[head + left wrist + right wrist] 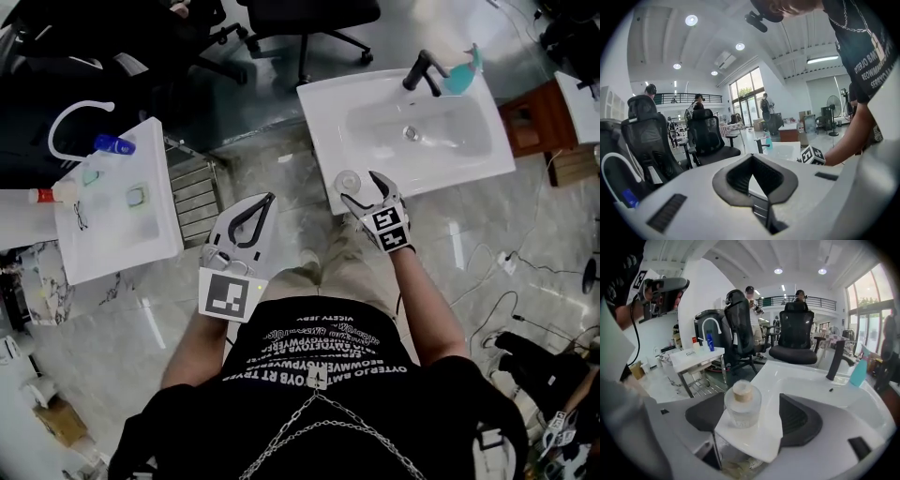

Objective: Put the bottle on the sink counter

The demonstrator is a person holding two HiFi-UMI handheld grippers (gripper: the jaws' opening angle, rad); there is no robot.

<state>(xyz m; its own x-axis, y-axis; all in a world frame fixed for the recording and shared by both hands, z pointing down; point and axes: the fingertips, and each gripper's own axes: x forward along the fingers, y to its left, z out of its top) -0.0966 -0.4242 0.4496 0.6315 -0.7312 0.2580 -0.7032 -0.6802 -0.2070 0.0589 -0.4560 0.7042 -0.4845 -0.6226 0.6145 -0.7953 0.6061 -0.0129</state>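
1. Bottle (348, 180) of clear glass with a pale stopper stands upright in the head view, on the near left corner of the white sink counter (323, 122). It sits between the spread jaws of the right gripper (361, 190). The left gripper (267, 200) is held over the floor, well apart from the sink, its jaw tips together.
2. In the left gripper view, the left gripper (751, 158) is clenched at the tips with nothing between them. The sink counter (785, 150) lies beyond.
3. In the right gripper view, the right gripper (752, 401) is released. The bottle (743, 406) rests on the corner of the sink counter (768, 376), the left pad just beside the glass and the right pad clear of it. A black faucet (836, 363) rises at the basin's far rim.
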